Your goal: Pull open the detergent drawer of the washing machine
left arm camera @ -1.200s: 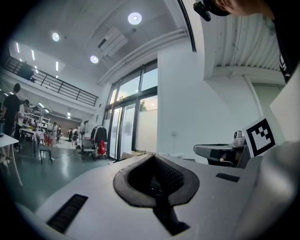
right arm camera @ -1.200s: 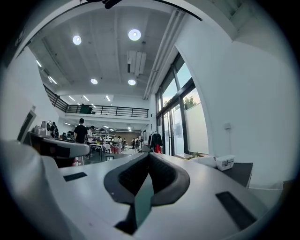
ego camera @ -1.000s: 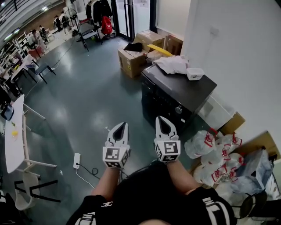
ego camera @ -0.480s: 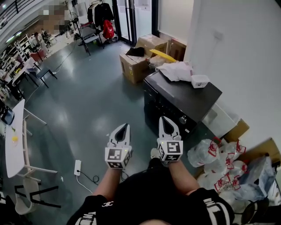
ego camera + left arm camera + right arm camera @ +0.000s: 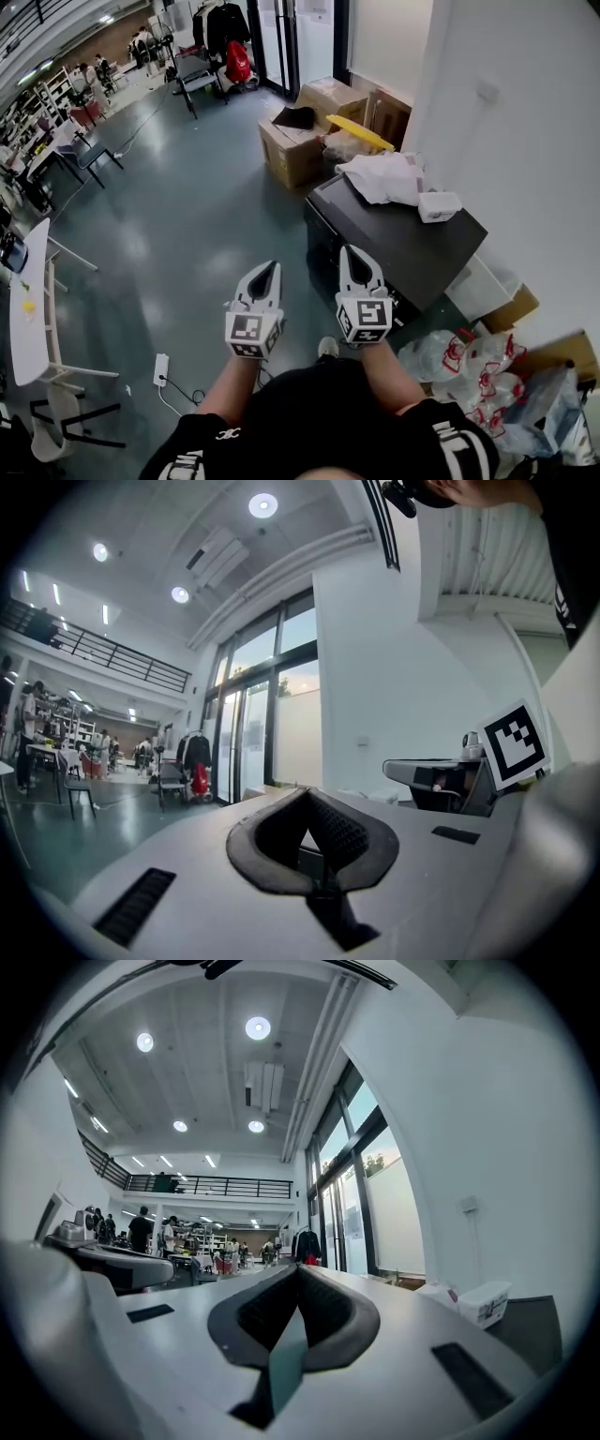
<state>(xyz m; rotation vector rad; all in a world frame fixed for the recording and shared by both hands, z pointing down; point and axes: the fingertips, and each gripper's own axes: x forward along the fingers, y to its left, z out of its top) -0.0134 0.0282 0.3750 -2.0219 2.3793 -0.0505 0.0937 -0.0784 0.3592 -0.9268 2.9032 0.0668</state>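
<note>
The black washing machine stands against the white wall at the right of the head view. Its front panel faces left and is partly hidden behind my right gripper; I cannot make out the detergent drawer. My left gripper and right gripper are held side by side, level, both shut with nothing in them. The right one overlaps the machine's front edge in the head view, clearly above it and not touching. In the left gripper view the left gripper has its tips together. The right gripper looks the same in its own view.
A white cloth and a small white box lie on the machine's top. Cardboard boxes stand behind it, plastic bags in front at the right. A power strip lies on the floor and a white table stands at the left.
The person has walked toward the washing machine, which now sits closer and lower in the head view. Both grippers stayed shut and side by side, carried forward together.
</note>
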